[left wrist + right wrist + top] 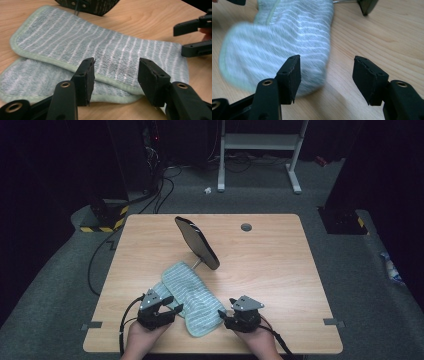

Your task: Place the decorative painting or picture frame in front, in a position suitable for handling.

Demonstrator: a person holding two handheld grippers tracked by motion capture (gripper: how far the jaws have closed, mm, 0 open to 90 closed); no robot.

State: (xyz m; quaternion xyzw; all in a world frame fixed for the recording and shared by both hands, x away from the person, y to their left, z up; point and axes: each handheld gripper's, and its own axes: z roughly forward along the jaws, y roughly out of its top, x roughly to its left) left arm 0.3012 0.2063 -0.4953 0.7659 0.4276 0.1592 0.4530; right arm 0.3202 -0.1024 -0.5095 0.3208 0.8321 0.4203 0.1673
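Folded green striped cloth [192, 297] lying flat on the wooden table [270, 265], upper layer offset over the lower, just in front of a dark tilted mirror [196, 242] on a thin stand. Left gripper [167, 312] at the cloth's left edge, jaws wide apart, nothing between them. Right gripper [226, 315] at the cloth's near right corner, jaws likewise spread, gripping nothing.

On the pale, smooth wood-grain table [270, 265], a soft, ribbed terry cloth [100, 50] with matt green edging lies just beside a glossy black paddle [196, 242] on a thin metal stem.
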